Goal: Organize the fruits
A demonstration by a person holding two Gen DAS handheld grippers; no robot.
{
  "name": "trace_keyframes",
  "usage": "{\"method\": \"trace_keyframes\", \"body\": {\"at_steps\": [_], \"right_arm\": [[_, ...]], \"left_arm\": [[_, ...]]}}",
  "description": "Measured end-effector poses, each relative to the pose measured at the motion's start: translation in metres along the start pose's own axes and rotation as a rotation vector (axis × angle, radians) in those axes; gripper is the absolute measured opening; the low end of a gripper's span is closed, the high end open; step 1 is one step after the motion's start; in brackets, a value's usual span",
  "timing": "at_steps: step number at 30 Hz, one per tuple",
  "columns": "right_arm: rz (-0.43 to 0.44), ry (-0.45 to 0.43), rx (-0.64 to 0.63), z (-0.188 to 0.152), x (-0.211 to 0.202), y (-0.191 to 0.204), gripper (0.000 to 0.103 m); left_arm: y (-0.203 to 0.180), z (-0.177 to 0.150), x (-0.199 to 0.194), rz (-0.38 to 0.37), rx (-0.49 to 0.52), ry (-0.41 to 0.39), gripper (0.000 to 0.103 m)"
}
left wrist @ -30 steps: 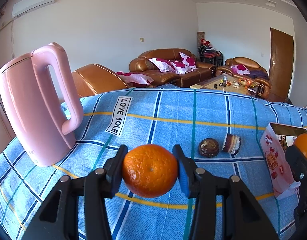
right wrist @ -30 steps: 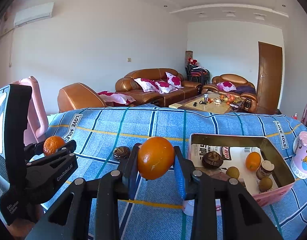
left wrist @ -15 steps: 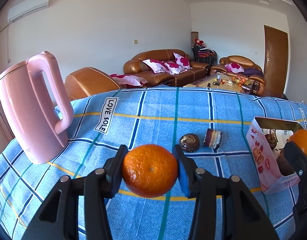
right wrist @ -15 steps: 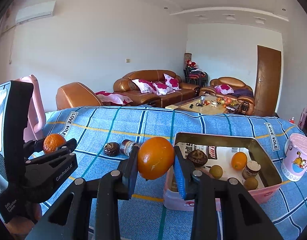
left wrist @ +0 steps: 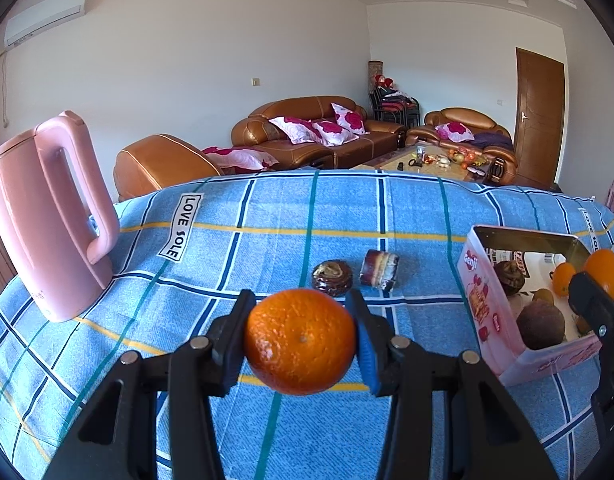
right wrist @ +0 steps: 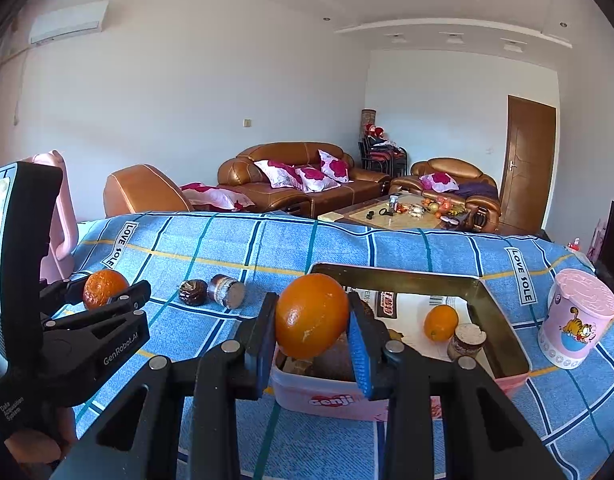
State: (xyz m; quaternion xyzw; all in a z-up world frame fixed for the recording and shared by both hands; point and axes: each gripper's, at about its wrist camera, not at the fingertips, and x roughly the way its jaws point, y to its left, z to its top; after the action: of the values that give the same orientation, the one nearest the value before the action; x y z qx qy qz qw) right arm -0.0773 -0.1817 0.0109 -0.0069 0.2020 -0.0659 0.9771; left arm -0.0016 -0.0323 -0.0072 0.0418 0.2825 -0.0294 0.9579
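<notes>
Right tongs [right wrist: 311, 334], clamped on a smooth orange [right wrist: 311, 320], now overlap the pink open-topped tin box [right wrist: 503, 360] at lower centre, nearer release, while left tongs [left wrist: 299, 340] grip a dimpled round mandarin [left wrist: 299, 346].

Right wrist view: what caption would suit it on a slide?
Right gripper holds an orange above the pink box.

Both tools are matte black plastic: the left gripper [right wrist: 107, 294] carries white "GenRobot.AI" lettering and silver screws, while the right gripper [right wrist: 311, 322] has blue ribbed pads [right wrist: 359, 346] and round silver bolts.
</notes>
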Motion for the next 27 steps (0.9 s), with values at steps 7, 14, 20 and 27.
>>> {"method": "trace_keyframes", "body": {"at_steps": [7,14,20,27], "right_arm": [[-0.015,-0.006,0.000,-0.002,-0.002,-0.021,0.035],[-0.038,-0.008,0.011,-0.004,-0.004,-0.043,0.035],[-0.065,-0.004,0.031,-0.005,-0.003,-0.065,0.035],[-0.100,-0.002,0.048,-0.004,-0.001,-0.089,0.035]], "left_arm": [[-0.024,-0.001,-0.008,-0.025,0.027,-0.020,0.048],[-0.049,0.000,-0.013,-0.053,0.053,-0.031,0.048],[-0.070,0.001,-0.015,-0.074,0.074,-0.035,0.048],[-0.090,0.005,-0.017,-0.127,0.086,-0.039,0.048]]}}
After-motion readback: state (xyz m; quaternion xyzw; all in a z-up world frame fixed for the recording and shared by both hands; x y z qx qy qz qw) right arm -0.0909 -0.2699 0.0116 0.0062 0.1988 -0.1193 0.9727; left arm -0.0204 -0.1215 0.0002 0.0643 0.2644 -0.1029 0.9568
